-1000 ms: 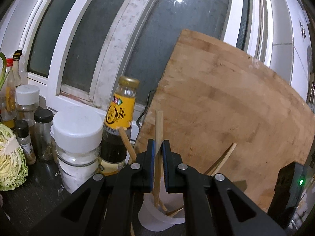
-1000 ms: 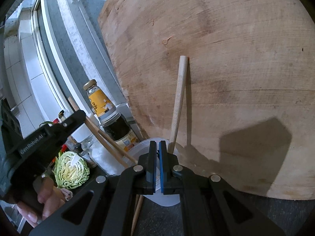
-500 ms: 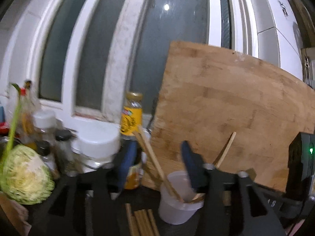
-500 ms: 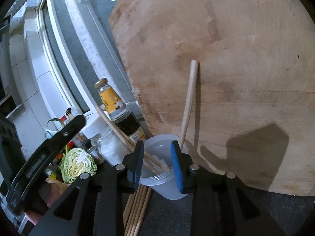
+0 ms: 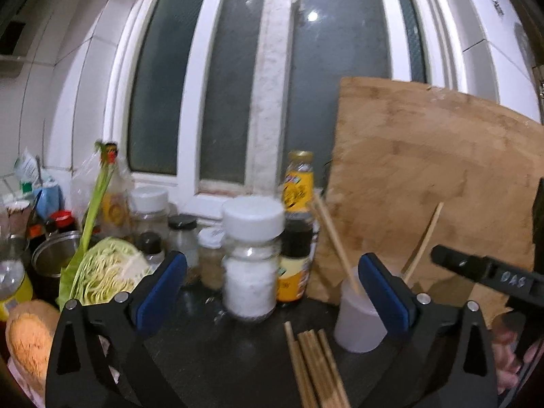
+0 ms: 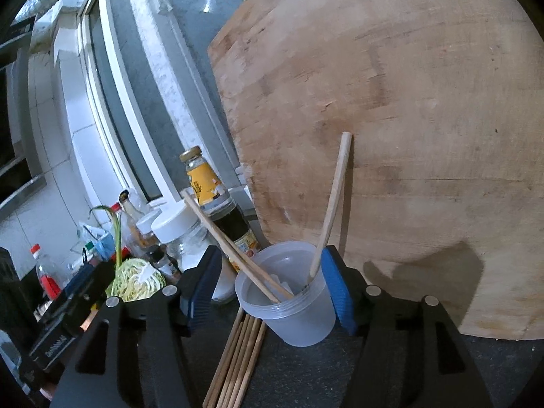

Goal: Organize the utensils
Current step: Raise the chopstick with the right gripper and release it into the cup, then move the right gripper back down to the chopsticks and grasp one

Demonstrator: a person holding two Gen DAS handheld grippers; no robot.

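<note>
A translucent plastic cup stands on the dark counter and holds three wooden chopsticks: two lean left, one leans right against the board. It also shows in the left wrist view. Several loose chopsticks lie flat beside it, also seen in the left wrist view. My left gripper is wide open and empty, back from the cup. My right gripper is wide open and empty, its fingers either side of the cup.
A large wooden cutting board leans against the window behind the cup. Left of it stand a yellow-labelled sauce bottle, a white-lidded jar, several spice jars and a cut cabbage.
Both grippers have let go of their chopsticks, which now rest in the cup, opened wide and pulled back from the cup.
</note>
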